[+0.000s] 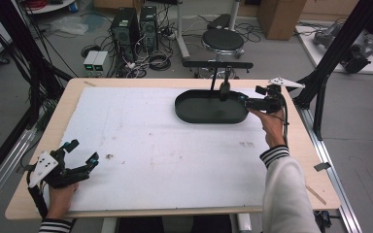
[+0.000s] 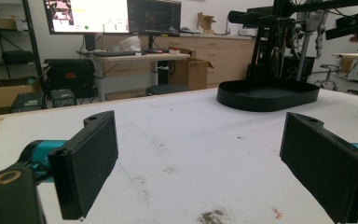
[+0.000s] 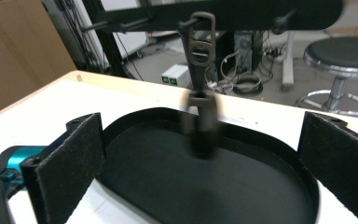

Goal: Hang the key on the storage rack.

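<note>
Your left tool [image 1: 83,153] is resting at the near left corner of the worktop [image 1: 39,145], its 2 jaws spread wide and holding nothing; in the left gripper view they are standing well apart over the white mat [image 2: 182,140], with the tray far ahead. Moving right, the black oval tray [image 1: 194,114] is lying on the far right part of the mat. Above it, a dark utensil [image 3: 201,93] is hanging by its handle loop from a peg on the black rack bar [image 3: 261,14], its lower end blurred over the tray's floor. Your right tool [image 1: 251,97] is hovering just beside the utensil at the tray's right end, its jaws released, wide apart, and gripping nothing.
</note>
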A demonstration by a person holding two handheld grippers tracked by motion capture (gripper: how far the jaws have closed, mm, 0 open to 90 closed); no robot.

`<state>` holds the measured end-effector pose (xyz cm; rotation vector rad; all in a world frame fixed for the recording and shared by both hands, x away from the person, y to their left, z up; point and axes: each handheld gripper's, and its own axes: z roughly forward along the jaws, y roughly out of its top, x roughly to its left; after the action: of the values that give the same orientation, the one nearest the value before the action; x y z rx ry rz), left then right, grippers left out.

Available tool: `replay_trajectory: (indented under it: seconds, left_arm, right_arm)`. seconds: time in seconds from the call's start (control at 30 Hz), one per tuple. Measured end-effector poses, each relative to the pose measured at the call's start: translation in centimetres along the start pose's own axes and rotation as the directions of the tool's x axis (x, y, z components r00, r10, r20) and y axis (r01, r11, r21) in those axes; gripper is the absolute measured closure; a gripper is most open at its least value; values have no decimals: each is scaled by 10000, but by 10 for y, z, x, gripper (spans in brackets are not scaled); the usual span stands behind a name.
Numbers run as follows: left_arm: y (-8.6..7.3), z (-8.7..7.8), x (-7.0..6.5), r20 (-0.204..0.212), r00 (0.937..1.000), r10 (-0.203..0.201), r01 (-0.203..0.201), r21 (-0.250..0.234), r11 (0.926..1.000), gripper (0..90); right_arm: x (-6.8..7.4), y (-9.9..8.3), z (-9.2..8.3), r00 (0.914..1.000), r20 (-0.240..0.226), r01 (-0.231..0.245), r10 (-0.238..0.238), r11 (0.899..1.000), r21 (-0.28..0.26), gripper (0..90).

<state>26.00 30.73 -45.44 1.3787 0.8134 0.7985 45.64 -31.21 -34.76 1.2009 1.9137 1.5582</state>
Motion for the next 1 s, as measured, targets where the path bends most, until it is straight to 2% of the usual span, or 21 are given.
replay_trajectory:
  seconds: [0.1, 0.17, 0.23, 0.3, 0.33, 0.37, 0.4, 0.43, 0.47, 0.53, 0.67, 0.77, 0.83, 0.9, 0.97, 1.0]
  left_arm:
    - [0, 0, 0, -6, 10000, -4, 4, -7, 10000, 117]
    - [0, 0, 0, -21, 10000, -7, 7, -12, 10000, 117]
    - [0, 0, 0, -18, 10000, 18, -18, -19, 10000, 118]
    - [0, 0, 0, -16, 10000, -9, 9, 0, 10000, 118]
    - [0, 0, 0, -12, 10000, 8, -8, 0, 10000, 117]
    - [0, 0, 0, -7, 10000, 1, -1, -5, 10000, 117]
    - [0, 0, 0, 0, 10000, 43, -43, -13, 10000, 118]
    - [0, 0, -1, 0, 10000, 70, -70, -12, 10000, 118]
    - [0, 0, -1, 1, 10000, 80, -80, -24, 10000, 117]
    - [0, 0, -1, -7, 10000, 84, -84, -12, 10000, 118]
    - [0, 0, -1, -3, 10000, 81, -81, -38, 10000, 118]
    - [0, -1, -1, -10, 9999, 129, -129, -35, 9999, 118]
    - [0, 0, -1, -17, 9999, 114, -114, -47, 9999, 118]
    - [0, 0, -1, -15, 9999, 105, -105, -50, 9999, 118]
    - [0, 0, -1, -18, 10000, 92, -92, -59, 9999, 118]
    - [0, 0, -1, -14, 10000, 89, -89, -53, 9999, 118]
  right_arm:
    - [3, -7, -20, 9989, -270, 373, -383, 9987, -351, 3]
    - [7, -13, -36, 9949, -490, 845, -878, 9942, -660, 3]
    - [13, -21, -48, 9866, -730, 1379, -1456, 9852, -1015, 3]
    - [18, -30, -58, 9790, -1052, 1609, -1746, 9788, -1268, 2]
    - [22, -34, -64, 9740, -1179, 1802, -1935, 9769, -1149, 3]
    - [26, -40, -70, 9687, -1068, 2065, -2243, 9660, -1557, 3]
    - [30, -46, -75, 9623, -1205, 2181, -2439, 9564, -1940, 3]
    - [32, -50, -78, 9594, -1370, 2151, -2465, 9538, -2097, 3]
    - [34, -55, -82, 9552, -1400, 2260, -2606, 9482, -2232, 3]
    - [39, -68, -90, 9516, -1424, 2354, -2723, 9439, -2316, 3]
    - [40, -89, -99, 9535, -1390, 2274, -2674, 9410, -2507, 3]
    - [40, -107, -101, 9655, -969, 2106, -2418, 9434, -2561, 2]
    - [39, -116, -101, 9702, -760, 2034, -2302, 9436, -2613, 2]
    - [40, -123, -99, 9688, -583, 2189, -2410, 9417, -2553, 2]
    - [41, -129, -97, 9635, -394, 2463, -2648, 9345, -2569, 3]
    - [42, -133, -97, 9655, -385, 2391, -2574, 9358, -2591, 3]
